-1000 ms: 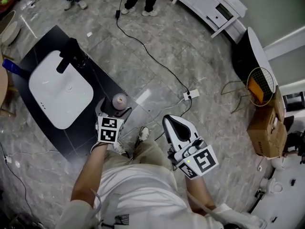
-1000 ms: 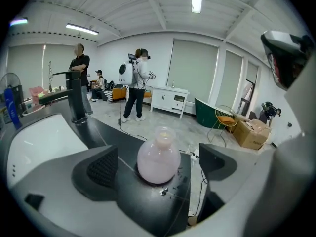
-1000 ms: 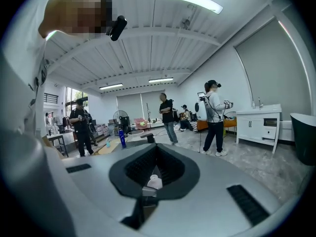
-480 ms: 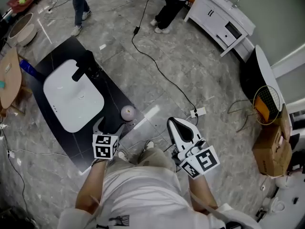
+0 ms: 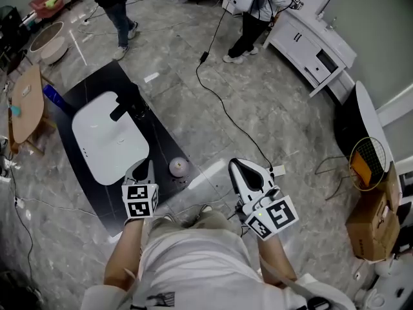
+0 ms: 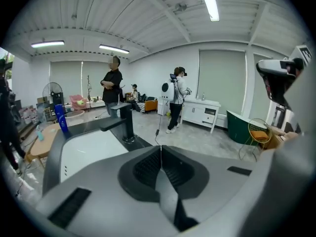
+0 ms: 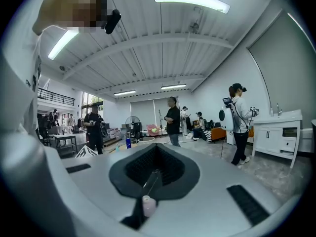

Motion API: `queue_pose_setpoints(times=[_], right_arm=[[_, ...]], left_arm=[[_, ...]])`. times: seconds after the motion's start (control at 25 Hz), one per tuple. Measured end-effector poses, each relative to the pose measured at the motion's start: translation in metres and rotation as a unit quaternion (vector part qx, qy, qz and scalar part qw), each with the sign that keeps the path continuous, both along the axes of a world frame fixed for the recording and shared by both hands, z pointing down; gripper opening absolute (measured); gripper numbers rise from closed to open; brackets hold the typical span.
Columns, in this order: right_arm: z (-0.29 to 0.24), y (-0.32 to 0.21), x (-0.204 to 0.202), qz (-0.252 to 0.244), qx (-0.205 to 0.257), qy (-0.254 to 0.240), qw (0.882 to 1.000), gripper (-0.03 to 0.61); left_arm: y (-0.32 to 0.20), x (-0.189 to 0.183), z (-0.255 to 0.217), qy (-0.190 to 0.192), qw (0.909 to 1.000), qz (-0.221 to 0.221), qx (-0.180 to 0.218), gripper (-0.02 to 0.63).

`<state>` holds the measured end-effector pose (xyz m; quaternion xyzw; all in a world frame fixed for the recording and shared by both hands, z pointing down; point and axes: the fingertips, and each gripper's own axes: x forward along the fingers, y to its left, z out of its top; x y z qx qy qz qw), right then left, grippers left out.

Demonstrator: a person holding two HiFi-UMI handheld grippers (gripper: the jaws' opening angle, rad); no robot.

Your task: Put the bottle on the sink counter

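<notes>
Pink bottle [image 5: 179, 166], pale and round-topped, stands on the black sink counter [image 5: 161, 134], near the counter's four o'clock corner. We hold the left gripper [image 5: 147, 166] just beside it, with the pink bottle at three o'clock of the gripper's tips and clear of them. In the left gripper view that gripper [image 6: 160, 148] has just been closing its jaws, and its ribbed black pads now meet along one seam with nothing between them.

At ten o'clock of the bottle the white rectangular basin [image 5: 106, 141] is sunk into the counter, and the black angular tap [image 5: 126, 105] rises at the basin's one o'clock edge. A blue bottle [image 5: 55, 97] lies by the counter's nine o'clock corner; we cannot tell what it rests on.

We carry the right gripper [image 5: 237, 166] over the grey stone floor [image 5: 258, 108], at three o'clock of the bottle and well apart from it. In the right gripper view its jaws [image 7: 156, 149] are also pressed together and hold nothing.

A black cable [image 5: 222, 105] snakes across the floor toward twelve o'clock, where two people [image 5: 248, 18] stand. A white cabinet [image 5: 313, 44] sits at two o'clock.
</notes>
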<state>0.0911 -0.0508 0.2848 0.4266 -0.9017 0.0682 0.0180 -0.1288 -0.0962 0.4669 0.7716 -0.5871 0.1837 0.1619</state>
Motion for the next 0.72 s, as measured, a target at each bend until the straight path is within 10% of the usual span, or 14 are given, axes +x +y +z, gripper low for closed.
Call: queue_pose_setpoints(times=[0.4, 0.72], right_arm=[[-0.016, -0.027, -0.004, -0.024, 0.015, -0.008, 1.0, 0.011], [-0.024, -0.046, -0.002, -0.033, 0.018, -0.013, 0.999, 0.009]], left_arm=[[-0.003, -0.028, -0.107, 0.011, 0.9951, -0.031, 0.093, 0.014], [0.016, -0.068, -0.203, 0.029, 0.9745, -0.071, 0.211, 0.014]])
